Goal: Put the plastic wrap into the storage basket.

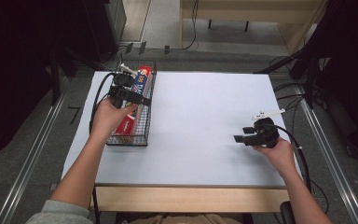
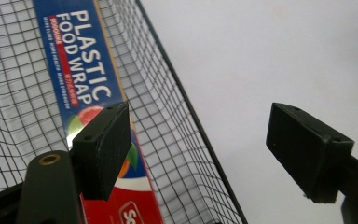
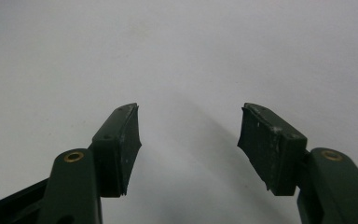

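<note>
The plastic wrap box lies inside the wire basket at the worktop's left edge. The left tongs hover above it, jaws wide, holding nothing; lift them straight clear of the mesh. The right tongs rest apart, open and empty.

The left hand-held gripper hangs wide apart and empty above the plastic food wrap box, which lies inside the wire basket.

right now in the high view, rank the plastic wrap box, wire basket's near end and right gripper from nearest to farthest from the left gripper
1. plastic wrap box: just beneath the left gripper, lying inside the basket.
2. wire basket's near end: toward the person, by the left hand.
3. right gripper: far across the white table, at its right side.
</note>
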`<state>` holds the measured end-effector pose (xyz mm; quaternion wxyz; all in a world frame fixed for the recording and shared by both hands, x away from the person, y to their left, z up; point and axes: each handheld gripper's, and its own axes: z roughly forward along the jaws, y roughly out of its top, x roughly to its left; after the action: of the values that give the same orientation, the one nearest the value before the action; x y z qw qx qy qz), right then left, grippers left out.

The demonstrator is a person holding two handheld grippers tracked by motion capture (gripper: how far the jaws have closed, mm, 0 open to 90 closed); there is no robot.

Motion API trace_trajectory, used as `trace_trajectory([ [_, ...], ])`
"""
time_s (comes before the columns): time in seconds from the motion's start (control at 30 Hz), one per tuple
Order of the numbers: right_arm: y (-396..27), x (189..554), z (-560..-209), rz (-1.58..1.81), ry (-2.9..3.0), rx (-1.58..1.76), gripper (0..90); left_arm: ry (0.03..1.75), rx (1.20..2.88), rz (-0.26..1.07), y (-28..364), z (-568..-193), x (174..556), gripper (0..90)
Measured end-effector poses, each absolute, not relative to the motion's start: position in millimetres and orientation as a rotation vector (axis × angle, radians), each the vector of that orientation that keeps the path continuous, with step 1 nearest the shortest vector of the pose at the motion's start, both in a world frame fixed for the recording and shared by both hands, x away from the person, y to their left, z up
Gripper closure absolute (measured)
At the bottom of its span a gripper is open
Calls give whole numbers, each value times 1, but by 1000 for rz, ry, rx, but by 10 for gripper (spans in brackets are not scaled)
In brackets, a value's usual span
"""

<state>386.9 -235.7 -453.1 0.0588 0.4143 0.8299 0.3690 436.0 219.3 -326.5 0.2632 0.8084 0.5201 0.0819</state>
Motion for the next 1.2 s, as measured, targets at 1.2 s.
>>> trace_trajectory([
  [1.2, -220, 375, -451, 1147, 2562, 1167, 373, 931, 2284, 170, 148, -376, 347, 288],
])
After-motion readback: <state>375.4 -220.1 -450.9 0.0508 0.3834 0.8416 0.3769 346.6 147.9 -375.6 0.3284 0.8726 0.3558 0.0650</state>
